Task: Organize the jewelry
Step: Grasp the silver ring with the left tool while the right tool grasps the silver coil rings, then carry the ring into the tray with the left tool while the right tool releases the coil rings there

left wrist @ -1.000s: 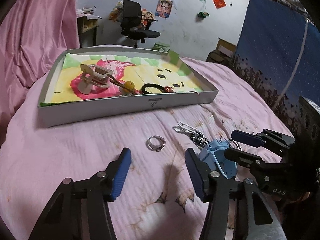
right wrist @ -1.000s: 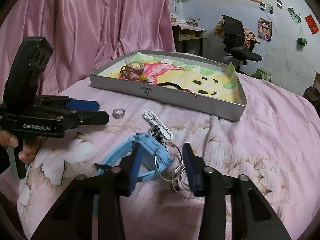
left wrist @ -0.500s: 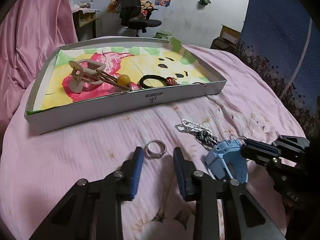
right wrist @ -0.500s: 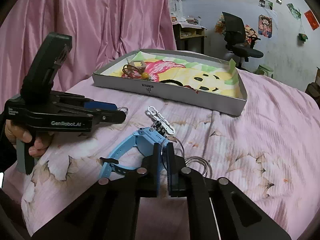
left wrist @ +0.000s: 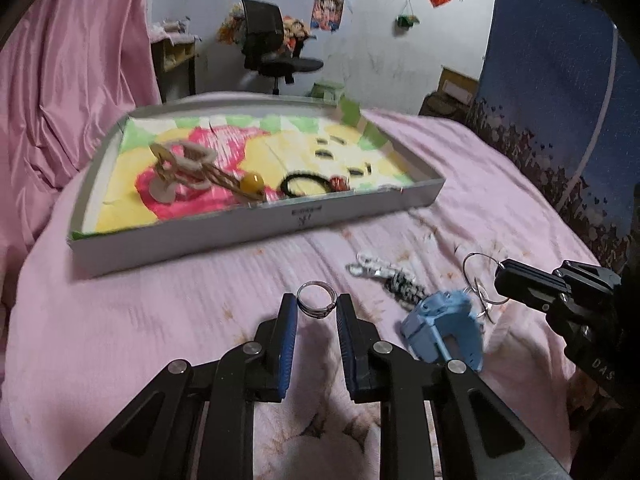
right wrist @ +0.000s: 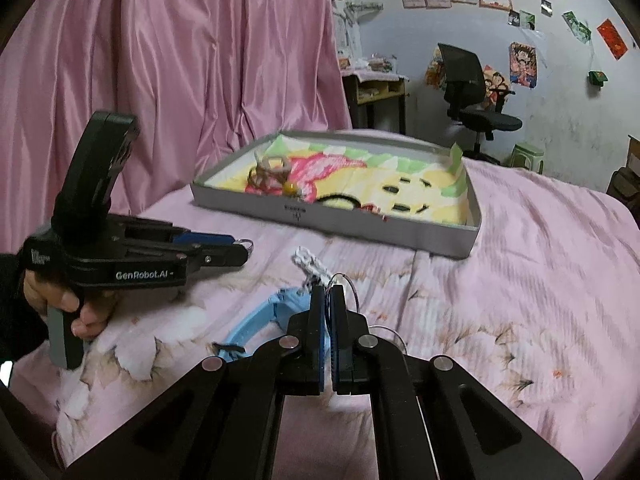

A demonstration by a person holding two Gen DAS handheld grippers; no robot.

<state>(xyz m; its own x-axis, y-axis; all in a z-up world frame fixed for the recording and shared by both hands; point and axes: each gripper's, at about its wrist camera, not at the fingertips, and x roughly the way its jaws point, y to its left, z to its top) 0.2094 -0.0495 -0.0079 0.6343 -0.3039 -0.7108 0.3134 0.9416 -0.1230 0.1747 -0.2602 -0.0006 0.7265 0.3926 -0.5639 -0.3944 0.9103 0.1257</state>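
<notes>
My left gripper [left wrist: 316,307] is shut on a small silver ring [left wrist: 315,300], pinched at the tips of its blue pads and seen from the side as the ring [right wrist: 248,245] held above the bed. My right gripper [right wrist: 328,304] is shut on thin wire hoops [left wrist: 478,280], which stand up from its tips. A light blue watch [left wrist: 440,328] lies tilted just under the hoops; the watch [right wrist: 260,316] strap trails left. A white and black braided chain [left wrist: 380,276] lies beside it. The grey tray [left wrist: 260,224] sits beyond, with a wooden hair clip [left wrist: 180,168] and a black hair tie [left wrist: 304,186] inside.
All of this rests on a pink quilted bed [left wrist: 140,300]. A pink curtain [right wrist: 180,80] hangs on the left. A person's hand [right wrist: 60,304] holds the left gripper's handle. A blue panel [left wrist: 560,100] stands at the right; an office chair [right wrist: 472,92] is by the far wall.
My left gripper has closed from wide open onto the silver ring and lifted it. My right gripper closed on the wire hoops beside the watch and raised them.
</notes>
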